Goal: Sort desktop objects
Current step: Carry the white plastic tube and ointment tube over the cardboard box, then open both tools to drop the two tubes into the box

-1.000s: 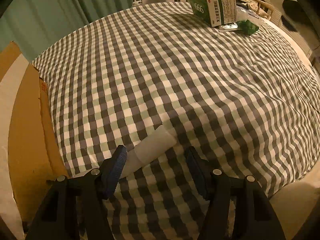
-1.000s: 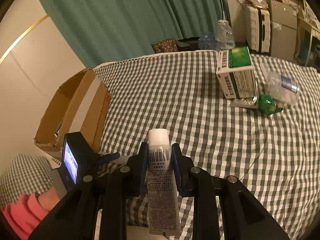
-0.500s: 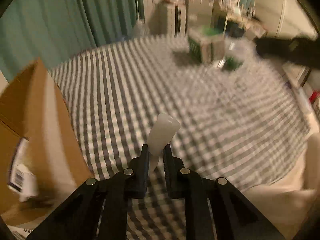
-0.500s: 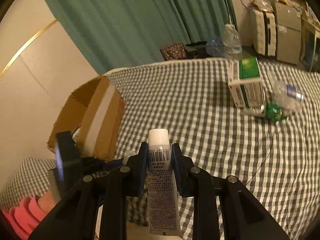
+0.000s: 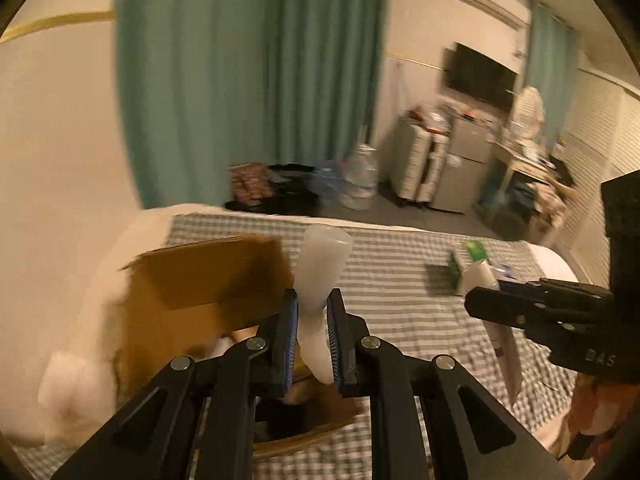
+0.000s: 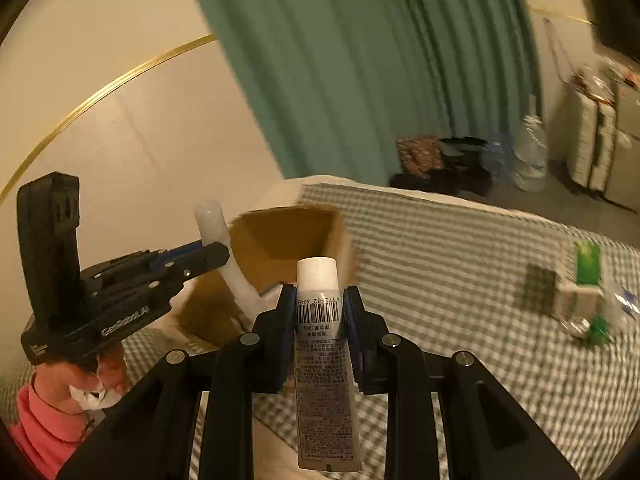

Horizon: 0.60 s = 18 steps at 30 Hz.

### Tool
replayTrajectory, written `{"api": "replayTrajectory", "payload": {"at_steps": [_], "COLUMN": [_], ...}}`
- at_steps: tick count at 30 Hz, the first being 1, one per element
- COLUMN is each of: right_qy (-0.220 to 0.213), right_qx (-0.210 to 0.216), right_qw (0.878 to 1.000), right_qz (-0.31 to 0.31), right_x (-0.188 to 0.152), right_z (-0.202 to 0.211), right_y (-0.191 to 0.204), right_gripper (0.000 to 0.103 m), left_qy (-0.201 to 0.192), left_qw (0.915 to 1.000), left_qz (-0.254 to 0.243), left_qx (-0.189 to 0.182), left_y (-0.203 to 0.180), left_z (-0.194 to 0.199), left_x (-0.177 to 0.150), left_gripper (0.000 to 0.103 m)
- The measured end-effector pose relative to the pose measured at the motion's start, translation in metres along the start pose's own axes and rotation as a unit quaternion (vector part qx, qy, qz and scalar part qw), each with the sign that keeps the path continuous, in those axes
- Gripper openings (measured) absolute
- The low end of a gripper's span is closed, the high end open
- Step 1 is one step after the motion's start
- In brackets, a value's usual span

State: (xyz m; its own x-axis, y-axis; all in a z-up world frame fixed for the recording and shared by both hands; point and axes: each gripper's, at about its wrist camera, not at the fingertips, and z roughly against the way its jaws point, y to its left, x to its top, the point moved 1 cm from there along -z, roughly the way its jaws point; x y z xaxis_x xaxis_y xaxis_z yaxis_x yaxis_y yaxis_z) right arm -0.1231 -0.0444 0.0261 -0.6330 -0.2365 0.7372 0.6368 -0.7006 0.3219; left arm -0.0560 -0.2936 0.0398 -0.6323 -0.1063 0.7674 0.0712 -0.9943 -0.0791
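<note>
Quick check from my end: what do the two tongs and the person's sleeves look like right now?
Both tongs are matte black frames with silver bolt heads and blue pads on the fingers. From the right wrist view, the left tongs carry white lettering on the side and an upright black mount behind. The right tongs match, with pale lettering seen from the left wrist view. The sleeve below the left tongs is pink. No cables visible.
</note>
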Motion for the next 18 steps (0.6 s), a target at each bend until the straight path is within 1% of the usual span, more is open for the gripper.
{"api": "replayTrajectory", "payload": {"at_steps": [2, 4, 7, 10, 13, 14, 15, 16, 17, 18], "right_qy": [0.009, 0.018, 0.033, 0.047, 0.053, 0.054, 0.054, 0.056, 0.054, 0.048], "right_qx": [0.006, 0.008, 0.007, 0.004, -0.009, -0.016, -0.021, -0.022, -0.028, -0.039], "right_qw": [1.0, 0.999, 0.998, 0.997, 0.997, 0.996, 0.996, 0.997, 0.997, 0.997], "right_qz": [0.016, 0.026, 0.044, 0.056, 0.063, 0.063, 0.061, 0.057, 0.048, 0.041], "right_x": [0.005, 0.008, 0.011, 0.011, 0.014, 0.016, 0.018, 0.02, 0.025, 0.027], "right_z": [-0.017, -0.036, -0.066, -0.093, -0.114, -0.118, -0.124, -0.126, -0.129, -0.127], "right_y": [0.022, 0.039, 0.063, 0.077, 0.083, 0.082, 0.081, 0.08, 0.079, 0.075], "right_gripper": [0.024, 0.024, 0.024, 0.024, 0.024, 0.024, 0.027, 0.042, 0.067, 0.076], "left_qy": [0.008, 0.019, 0.033, 0.041, 0.047, 0.047, 0.046, 0.044, 0.039, 0.031], "left_qw": [0.9998, 0.9992, 0.9978, 0.9968, 0.9963, 0.9961, 0.9958, 0.9955, 0.9957, 0.9962], "left_qz": [0.017, 0.033, 0.057, 0.068, 0.072, 0.074, 0.077, 0.08, 0.08, 0.08], "left_qx": [0.008, 0.013, 0.011, 0.006, 0.0, -0.009, -0.019, -0.027, -0.026, -0.018], "left_y": [0.02, 0.036, 0.059, 0.073, 0.076, 0.079, 0.081, 0.082, 0.083, 0.084], "left_z": [-0.003, -0.015, -0.031, -0.043, -0.054, -0.056, -0.056, -0.057, -0.057, -0.057], "left_x": [-0.008, -0.02, -0.037, -0.048, -0.056, -0.06, -0.064, -0.067, -0.069, -0.071], "left_gripper": [0.014, 0.014, 0.014, 0.014, 0.02, 0.03, 0.05, 0.063, 0.081, 0.087]}}
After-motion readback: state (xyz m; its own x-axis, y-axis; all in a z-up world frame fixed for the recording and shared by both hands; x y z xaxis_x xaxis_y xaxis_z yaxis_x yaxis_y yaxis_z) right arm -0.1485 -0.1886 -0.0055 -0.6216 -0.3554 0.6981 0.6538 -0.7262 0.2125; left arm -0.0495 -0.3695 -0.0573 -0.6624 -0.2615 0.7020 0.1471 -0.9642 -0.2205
